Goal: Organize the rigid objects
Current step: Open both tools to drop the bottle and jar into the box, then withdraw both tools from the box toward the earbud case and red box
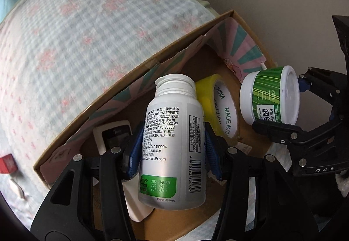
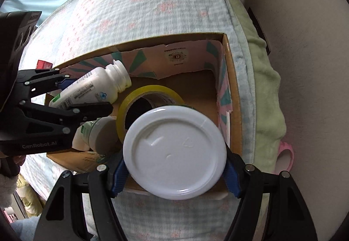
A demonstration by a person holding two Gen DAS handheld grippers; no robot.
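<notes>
My left gripper point(image 1: 172, 149) is shut on a white pill bottle point(image 1: 174, 142) with printed label, held over the open cardboard box point(image 1: 130, 79). The bottle also shows in the right wrist view point(image 2: 93, 90). My right gripper point(image 2: 174, 166) is shut on a white jar with a green label point(image 1: 270, 97); its round white bottom point(image 2: 174, 151) fills the right wrist view. A yellow tape roll point(image 1: 220, 105) lies inside the box, also in the right wrist view point(image 2: 139, 97). Another white and green bottle point(image 2: 96, 131) lies in the box under the left gripper point(image 2: 65, 99).
The box point(image 2: 229, 88) sits on a checked blue-and-pink bedspread point(image 1: 87, 33). A white device point(image 1: 113, 134) lies in the box. A small red box point(image 1: 7, 163) lies on the bed to the left. A green blanket point(image 2: 268, 92) and a pink item point(image 2: 285, 153) lie at the bed's right edge.
</notes>
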